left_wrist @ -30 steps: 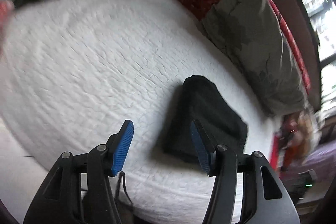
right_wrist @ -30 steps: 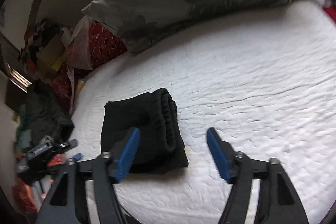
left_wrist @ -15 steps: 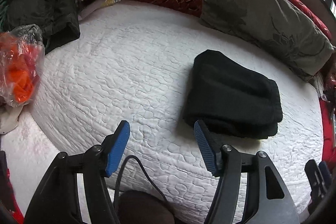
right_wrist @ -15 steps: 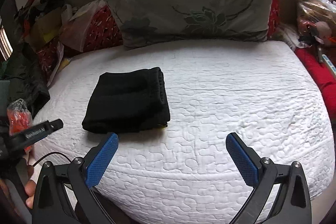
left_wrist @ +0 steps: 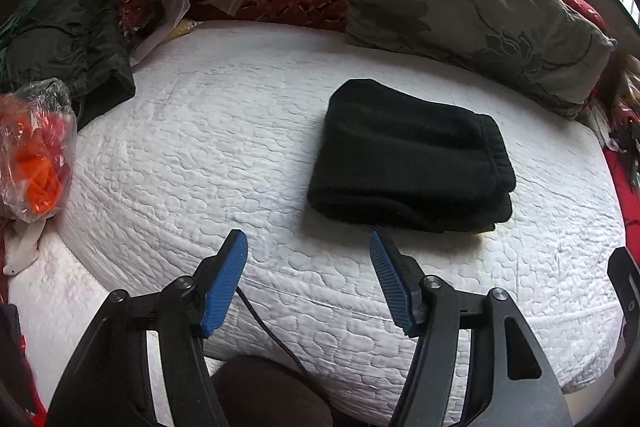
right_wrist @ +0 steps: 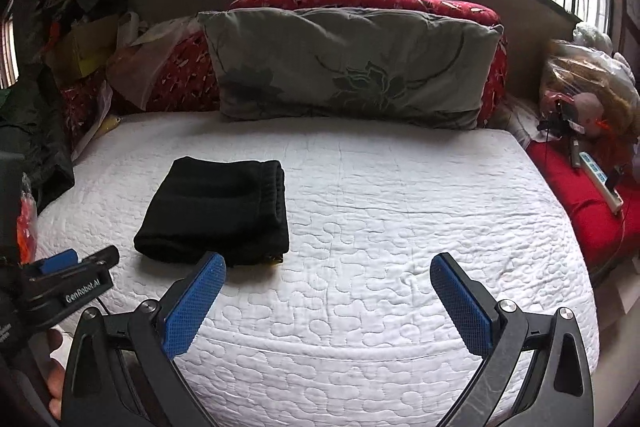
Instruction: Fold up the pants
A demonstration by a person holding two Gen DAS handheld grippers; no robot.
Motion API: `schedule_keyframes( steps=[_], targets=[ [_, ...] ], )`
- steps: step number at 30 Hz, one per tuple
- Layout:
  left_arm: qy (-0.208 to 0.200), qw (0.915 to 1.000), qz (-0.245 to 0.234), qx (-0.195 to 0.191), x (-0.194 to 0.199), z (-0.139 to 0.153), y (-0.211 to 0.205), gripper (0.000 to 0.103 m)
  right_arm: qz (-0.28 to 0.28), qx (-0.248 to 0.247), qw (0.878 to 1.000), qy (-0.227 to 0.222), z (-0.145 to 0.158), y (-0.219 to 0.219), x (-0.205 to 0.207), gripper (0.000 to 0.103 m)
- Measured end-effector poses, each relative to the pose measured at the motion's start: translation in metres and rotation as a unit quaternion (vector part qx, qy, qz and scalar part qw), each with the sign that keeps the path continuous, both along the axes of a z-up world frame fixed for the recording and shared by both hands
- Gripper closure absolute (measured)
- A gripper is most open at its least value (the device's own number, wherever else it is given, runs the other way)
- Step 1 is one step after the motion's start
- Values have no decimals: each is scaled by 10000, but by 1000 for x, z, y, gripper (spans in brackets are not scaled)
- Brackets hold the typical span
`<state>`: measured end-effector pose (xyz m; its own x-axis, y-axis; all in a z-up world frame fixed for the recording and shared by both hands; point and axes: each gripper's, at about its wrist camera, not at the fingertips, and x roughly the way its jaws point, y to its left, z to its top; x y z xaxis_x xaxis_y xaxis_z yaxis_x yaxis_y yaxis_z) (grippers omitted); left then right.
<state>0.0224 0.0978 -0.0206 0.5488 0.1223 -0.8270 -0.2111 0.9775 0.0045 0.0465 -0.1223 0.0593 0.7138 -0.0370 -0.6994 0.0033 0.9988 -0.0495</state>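
The black pants (left_wrist: 408,159) lie folded in a thick rectangular bundle on the white quilted bed (left_wrist: 224,155); they also show in the right wrist view (right_wrist: 218,213), left of the bed's (right_wrist: 400,227) middle. My left gripper (left_wrist: 308,279) is open and empty, held off the bed's near edge, short of the bundle. My right gripper (right_wrist: 326,301) is wide open and empty, over the bed's near edge, to the right of the bundle. The left gripper also shows at the left edge of the right wrist view (right_wrist: 76,273).
A grey flowered pillow (right_wrist: 352,67) and red cushions (right_wrist: 360,1) line the head of the bed. A dark jacket (left_wrist: 68,47) and an orange plastic bag (left_wrist: 34,155) sit at the left. A red surface with a power strip (right_wrist: 600,183) lies at the right.
Both grippers have pulled back from the folded pants toward the bed's near edge and levelled out. The right gripper has opened wider. The pants have stayed still.
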Motion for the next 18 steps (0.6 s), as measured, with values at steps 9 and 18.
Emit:
schedule_keyframes(
  steps=[9, 18],
  targets=[
    [-60, 9996, -275, -74, -5, 5, -11, 40, -175, 203, 9996, 93, -7, -13, -3, 0],
    [-24, 9974, -549, -469, -3, 10, -18, 40, -274, 352, 9988, 190, -13, -20, -2, 0]
  ],
)
